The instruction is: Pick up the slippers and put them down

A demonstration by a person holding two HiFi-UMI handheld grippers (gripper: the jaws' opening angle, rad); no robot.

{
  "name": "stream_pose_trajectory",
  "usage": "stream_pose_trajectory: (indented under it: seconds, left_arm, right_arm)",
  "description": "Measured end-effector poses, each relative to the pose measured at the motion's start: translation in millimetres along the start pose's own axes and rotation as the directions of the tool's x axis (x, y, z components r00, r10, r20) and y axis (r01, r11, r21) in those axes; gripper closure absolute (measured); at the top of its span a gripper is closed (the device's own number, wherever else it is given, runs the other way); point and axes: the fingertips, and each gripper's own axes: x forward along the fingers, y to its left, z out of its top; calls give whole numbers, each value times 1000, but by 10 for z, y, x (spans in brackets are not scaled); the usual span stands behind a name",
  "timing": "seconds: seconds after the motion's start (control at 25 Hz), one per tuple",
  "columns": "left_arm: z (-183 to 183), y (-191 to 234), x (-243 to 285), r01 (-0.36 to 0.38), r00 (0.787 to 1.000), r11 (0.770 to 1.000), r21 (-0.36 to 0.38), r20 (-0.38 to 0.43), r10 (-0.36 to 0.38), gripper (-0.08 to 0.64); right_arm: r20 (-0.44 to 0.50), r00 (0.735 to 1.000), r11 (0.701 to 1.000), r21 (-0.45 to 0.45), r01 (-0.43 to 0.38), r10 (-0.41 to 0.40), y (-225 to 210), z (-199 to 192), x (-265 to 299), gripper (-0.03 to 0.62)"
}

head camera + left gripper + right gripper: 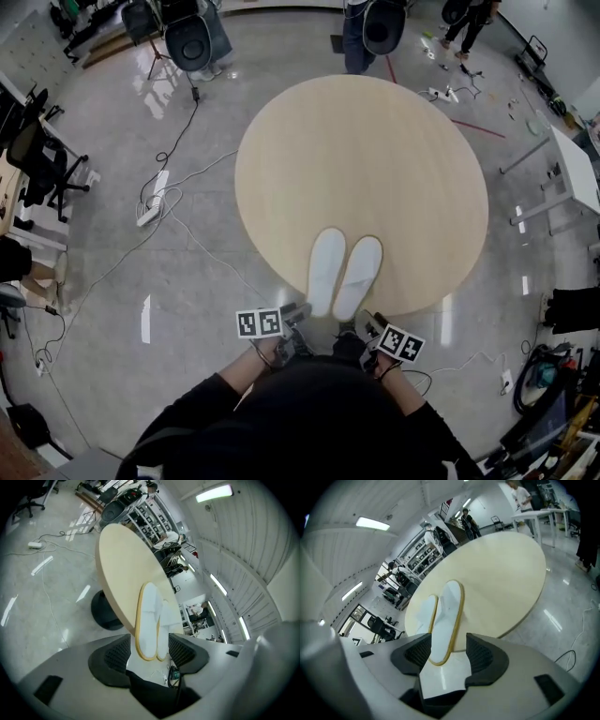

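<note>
Two white slippers lie side by side, toes pointing away, at the near edge of a round beige table (375,159). The left slipper (325,270) and the right slipper (359,276) touch along their inner sides. My left gripper (298,314) sits just behind the left slipper's heel, jaws open. In the left gripper view the yellow-rimmed heel of the left slipper (147,620) shows between the spread pads of that gripper (149,653), clear of both. My right gripper (367,323) is behind the right slipper's heel, also open. Its own view shows the right slipper (445,620) in line with the gripper (447,654), not pressed.
Cables and a power strip (150,211) run over the glossy floor at the left. An office chair (37,164) stands at the far left, a white desk (577,169) at the right. People stand beyond the table. The table's dark pedestal base (105,611) is underneath.
</note>
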Motion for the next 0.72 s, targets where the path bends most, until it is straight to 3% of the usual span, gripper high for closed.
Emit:
stream_pose_trajectory:
  seconds: [0.16, 0.28, 0.32, 0.4, 0.44, 0.52, 0.6, 0.72]
  left_arm:
    - [440, -392, -396, 67, 990, 991, 118, 116, -81, 310]
    - [692, -774, -646, 88, 975, 958, 272, 176, -139, 311]
    - [742, -925, -712, 85, 969, 936, 342, 189, -157, 332]
    - [792, -1241, -833, 84, 957, 872, 483, 205, -206, 442]
    - [791, -1385, -885, 97, 949, 838, 537, 205, -241, 504]
    - [739, -1600, -962, 139, 933, 787, 601, 188, -308, 537]
    - [656, -1709, -990, 165, 924, 755, 634, 167, -343, 537]
    - [567, -1807, -960, 154, 928, 708, 689, 145, -344, 536]
  right_arm:
    - [165, 983, 996, -53, -69, 77, 270, 476, -314, 356]
    - [230, 961, 982, -148, -120, 152, 617, 743, -503, 380]
    - [249, 951, 972, -194, -136, 183, 756, 830, -578, 443]
    - [272, 929, 939, -301, -166, 252, 1062, 961, -721, 553]
    - [274, 919, 916, -359, -178, 285, 1221, 994, -778, 565]
    - [264, 902, 867, -459, -195, 343, 1509, 1006, -856, 577]
    - [249, 889, 829, -516, -214, 384, 1718, 988, -897, 577]
    - [257, 871, 786, -583, -206, 419, 1917, 997, -978, 577]
